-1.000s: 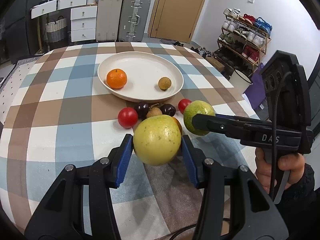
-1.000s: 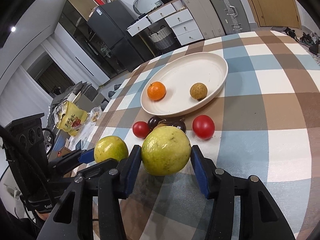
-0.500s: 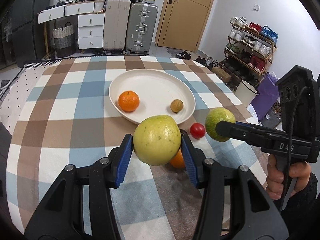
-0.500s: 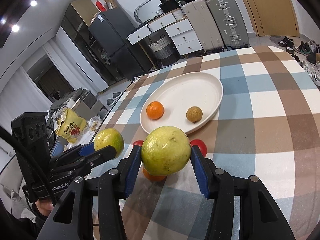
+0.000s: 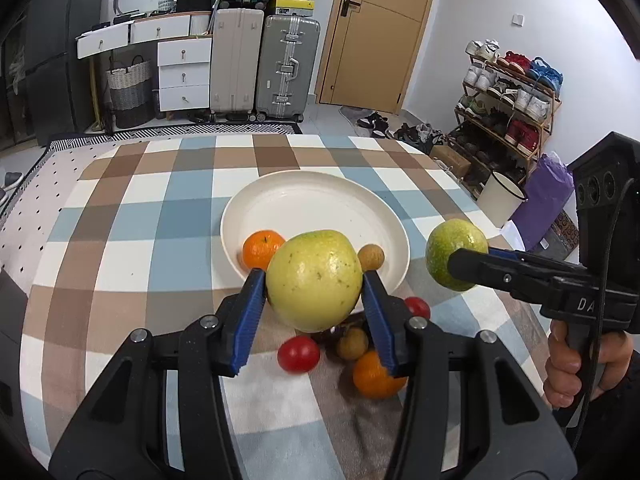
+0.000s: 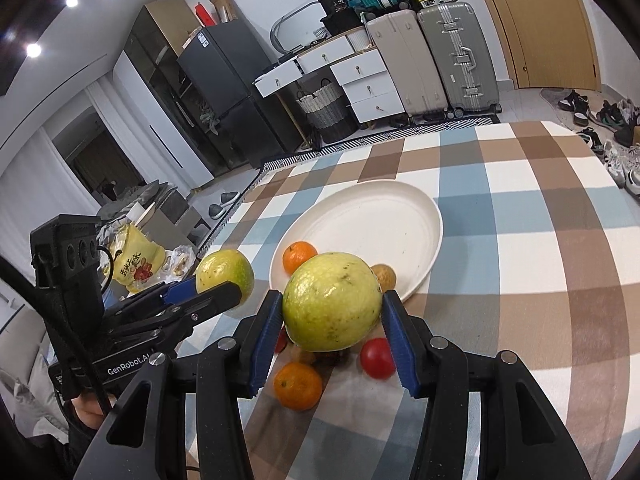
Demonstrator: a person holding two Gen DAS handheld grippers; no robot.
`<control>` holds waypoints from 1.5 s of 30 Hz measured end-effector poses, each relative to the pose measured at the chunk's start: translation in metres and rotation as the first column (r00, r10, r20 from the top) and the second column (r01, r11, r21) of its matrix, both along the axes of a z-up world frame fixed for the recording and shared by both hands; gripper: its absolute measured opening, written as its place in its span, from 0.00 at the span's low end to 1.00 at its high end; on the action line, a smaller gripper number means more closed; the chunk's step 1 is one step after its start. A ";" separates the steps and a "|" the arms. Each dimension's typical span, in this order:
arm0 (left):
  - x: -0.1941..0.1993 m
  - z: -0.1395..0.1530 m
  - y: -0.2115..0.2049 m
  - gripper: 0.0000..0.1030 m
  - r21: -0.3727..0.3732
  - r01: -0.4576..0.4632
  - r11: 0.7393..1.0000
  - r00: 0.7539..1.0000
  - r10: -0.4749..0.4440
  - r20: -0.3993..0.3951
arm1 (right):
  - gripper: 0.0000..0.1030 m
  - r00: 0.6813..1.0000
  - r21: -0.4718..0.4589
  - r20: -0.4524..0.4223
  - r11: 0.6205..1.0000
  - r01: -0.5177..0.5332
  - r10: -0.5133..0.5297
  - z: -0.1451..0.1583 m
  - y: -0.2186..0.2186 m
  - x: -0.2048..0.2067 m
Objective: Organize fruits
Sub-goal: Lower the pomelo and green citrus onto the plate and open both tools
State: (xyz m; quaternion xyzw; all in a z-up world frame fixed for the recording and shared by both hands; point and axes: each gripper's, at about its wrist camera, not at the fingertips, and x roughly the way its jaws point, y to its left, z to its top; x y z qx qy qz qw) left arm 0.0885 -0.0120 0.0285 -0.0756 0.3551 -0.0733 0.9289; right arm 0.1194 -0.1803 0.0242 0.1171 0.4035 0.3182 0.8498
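fruit first: in the left wrist view the left tongs (image 5: 314, 286) are clamped on a big yellow-green guava (image 5: 314, 280), held up off the table (image 5: 120, 264) in front of the white plate (image 5: 320, 196). on that plate sit an orange (image 5: 262, 249) and a small brown longan (image 5: 371, 256), both near the front rim. on the checked cloth below the guava are a red tomato (image 5: 299, 354), another longan (image 5: 352, 343), a second orange (image 5: 374, 376) and a second tomato (image 5: 418, 307) partly hidden behind the blue pad. off to the right, the right tongs (image 5: 456, 264) grip a greener guava (image 5: 456, 254), also in the air, with a hand (image 5: 580, 364) on the handle.

right wrist view: the right tongs (image 6: 332, 312) squeeze their guava (image 6: 332, 300) between the blue pads, above the plate's (image 6: 380, 216) near edge. orange (image 6: 300, 256) and longan (image 6: 384, 276) are on the plate. on the table (image 6: 540, 260) below: an orange (image 6: 298, 386) and a tomato (image 6: 376, 358). to the left, the left tongs (image 6: 224, 286) hold the other guava (image 6: 225, 274) beside the plate, clear of the table.
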 end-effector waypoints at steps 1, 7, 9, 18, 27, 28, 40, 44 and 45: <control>0.004 0.000 -0.001 0.45 0.001 0.002 1.000 1.000 -0.002 0.000 | 0.49 1.000 -0.003 0.002 1.000 0.003 -0.003 0.001 0.000 0.003; 0.026 -0.002 -0.004 0.45 0.013 0.006 1.000 1.000 -0.006 -0.001 | 0.49 1.000 -0.019 0.002 1.000 0.011 -0.011 0.001 0.001 0.019; 0.031 -0.004 -0.003 0.45 0.016 0.003 1.000 1.000 -0.003 -0.002 | 0.49 1.000 -0.022 0.003 1.000 0.014 -0.014 0.001 0.001 0.024; 0.058 -0.018 -0.007 0.45 0.016 0.015 1.000 1.000 -0.015 -0.027 | 0.49 1.000 -0.053 -0.004 0.998 0.030 -0.030 -0.008 0.005 0.049; 0.084 -0.039 -0.009 0.45 0.024 0.018 1.000 0.998 -0.016 -0.066 | 0.49 0.998 -0.086 -0.035 0.995 0.040 -0.044 -0.028 0.013 0.074; 0.087 -0.042 -0.009 0.45 0.025 0.017 1.000 0.997 -0.016 -0.070 | 0.49 0.998 -0.089 -0.037 0.995 0.043 -0.046 -0.029 0.013 0.077; 0.099 -0.048 -0.026 0.45 0.087 0.055 0.995 0.997 -0.050 -0.061 | 0.49 0.997 -0.121 -0.059 0.992 0.041 -0.048 -0.048 0.025 0.107; 0.097 -0.049 -0.033 0.45 0.087 0.080 0.993 0.995 -0.074 -0.066 | 0.49 0.997 -0.120 -0.066 0.992 0.036 -0.044 -0.052 0.028 0.112; 0.097 -0.050 -0.034 0.45 0.088 0.086 0.992 0.995 -0.080 -0.067 | 0.49 0.997 -0.120 -0.069 0.992 0.033 -0.042 -0.052 0.029 0.113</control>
